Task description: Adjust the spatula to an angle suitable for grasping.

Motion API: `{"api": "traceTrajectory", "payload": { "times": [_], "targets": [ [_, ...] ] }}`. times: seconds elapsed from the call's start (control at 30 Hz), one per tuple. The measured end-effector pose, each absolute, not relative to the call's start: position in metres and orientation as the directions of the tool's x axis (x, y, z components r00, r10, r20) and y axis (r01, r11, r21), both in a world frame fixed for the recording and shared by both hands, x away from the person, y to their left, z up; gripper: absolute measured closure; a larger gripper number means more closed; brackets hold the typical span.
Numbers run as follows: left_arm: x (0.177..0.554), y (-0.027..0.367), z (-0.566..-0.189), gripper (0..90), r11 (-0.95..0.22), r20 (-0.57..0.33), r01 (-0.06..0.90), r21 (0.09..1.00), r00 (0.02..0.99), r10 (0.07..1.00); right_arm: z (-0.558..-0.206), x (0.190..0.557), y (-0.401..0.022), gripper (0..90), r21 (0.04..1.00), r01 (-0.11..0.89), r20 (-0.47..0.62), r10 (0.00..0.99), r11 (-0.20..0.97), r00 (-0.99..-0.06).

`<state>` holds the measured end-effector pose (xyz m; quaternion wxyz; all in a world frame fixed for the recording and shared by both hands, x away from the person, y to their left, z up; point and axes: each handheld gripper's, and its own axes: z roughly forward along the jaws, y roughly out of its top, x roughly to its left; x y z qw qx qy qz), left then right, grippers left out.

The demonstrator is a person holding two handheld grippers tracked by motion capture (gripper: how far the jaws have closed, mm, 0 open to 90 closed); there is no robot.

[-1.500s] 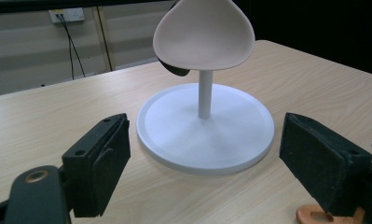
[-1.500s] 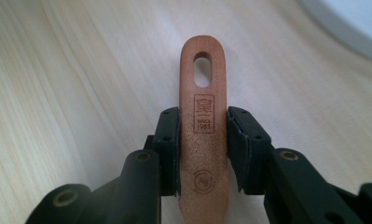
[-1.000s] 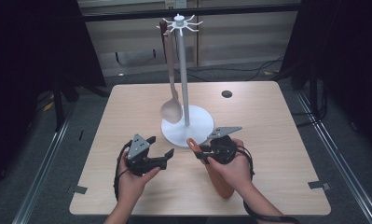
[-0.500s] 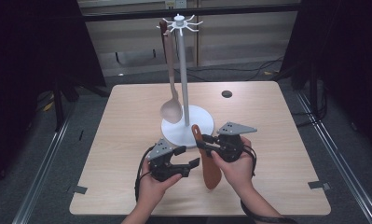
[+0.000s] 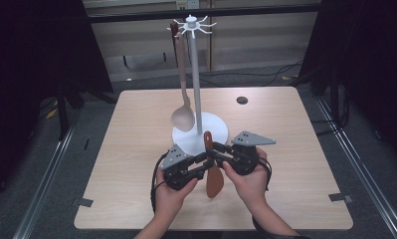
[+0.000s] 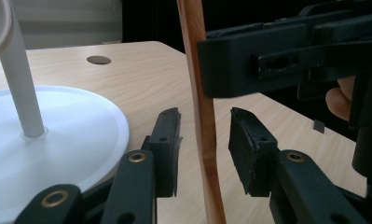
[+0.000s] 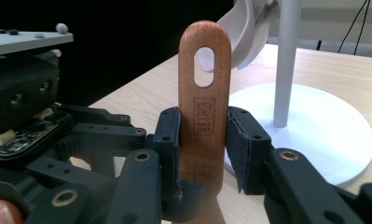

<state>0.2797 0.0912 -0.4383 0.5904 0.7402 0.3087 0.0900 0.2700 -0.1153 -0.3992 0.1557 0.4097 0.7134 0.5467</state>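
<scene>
A brown wooden spatula [image 5: 214, 181] hangs blade down over the table's near middle, its handle with a slot [image 7: 204, 93] upright. My right gripper [image 5: 215, 149] is shut on that handle, both pads pressing its edges [image 7: 202, 121]. My left gripper [image 5: 205, 162] comes in from the left, lower on the handle. Its jaws have just been closing, and the handle [image 6: 204, 116] stands between its pads [image 6: 205, 119] with a gap on each side. Behind stands a white rack [image 5: 196, 74] on a round base [image 5: 211, 127], with a pale spoon [image 5: 182, 117] hanging from it.
A small dark round disc [image 5: 242, 100] lies at the table's far right. The rack's base [image 6: 58, 135] lies just left of my left gripper's jaws. Dark floor, rails and cables surround the table.
The left hand has come in from the left to the spatula's handle, and its jaws have narrowed around it. The right gripper has raised the spatula slightly.
</scene>
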Motion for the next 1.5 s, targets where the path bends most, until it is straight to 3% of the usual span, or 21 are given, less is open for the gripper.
{"api": "traceTrajectory", "payload": {
  "times": [0.57,0.93,1.4,1.5],
  "targets": [
    [0.281,0.098,-0.435,79.1,-0.102,-0.238,0.353,0.930,0.789,0.566,-0.395,0.265,-0.108,66.6,0.915,0.399,0.225,0.748,0.057,-0.624],
    [0.282,0.099,-0.431,82.8,-0.125,-0.229,0.354,0.927,0.797,0.558,-0.397,0.267,-0.111,67.0,0.913,0.407,0.263,0.729,0.023,-0.632],
    [0.291,0.113,-0.421,82.8,-0.094,-0.251,0.365,0.926,0.785,0.566,-0.412,0.271,-0.144,35.4,0.915,0.404,0.253,0.762,0.013,-0.597],
    [0.290,0.114,-0.419,82.7,-0.090,-0.251,0.363,0.927,0.784,0.567,-0.420,0.272,-0.147,24.8,0.906,0.423,0.253,0.765,0.029,-0.593]
  ]
}}
